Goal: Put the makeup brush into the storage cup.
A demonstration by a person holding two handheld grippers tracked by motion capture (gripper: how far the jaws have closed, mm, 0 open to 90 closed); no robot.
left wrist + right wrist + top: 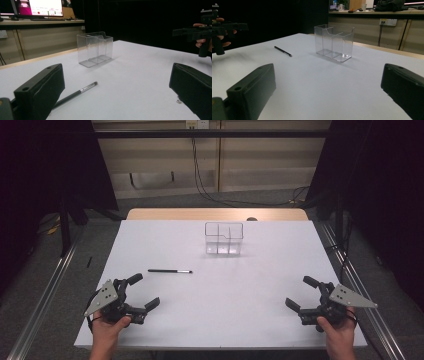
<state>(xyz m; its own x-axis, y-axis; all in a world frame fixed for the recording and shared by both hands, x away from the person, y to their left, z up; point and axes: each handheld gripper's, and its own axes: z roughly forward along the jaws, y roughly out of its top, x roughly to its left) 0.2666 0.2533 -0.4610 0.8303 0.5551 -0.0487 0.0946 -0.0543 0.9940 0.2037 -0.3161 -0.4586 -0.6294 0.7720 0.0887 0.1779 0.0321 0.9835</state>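
Reaching for the pen (170, 271) looks likeliest, so the left gripper (143, 293), jaws spread, should straddle its middle; right gripper (301, 292) equally spread, empty.

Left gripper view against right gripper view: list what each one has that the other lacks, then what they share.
In the left gripper view alone: a lit monitor on a desk at the back, and the right hand-held gripper far off at the right edge.

In the right gripper view alone: a wall socket with hanging cables, and the left hand-held gripper at the left edge.

Both share the white table, the clear divided container standing empty on it, and the thin black brush lying flat, apart from the container.
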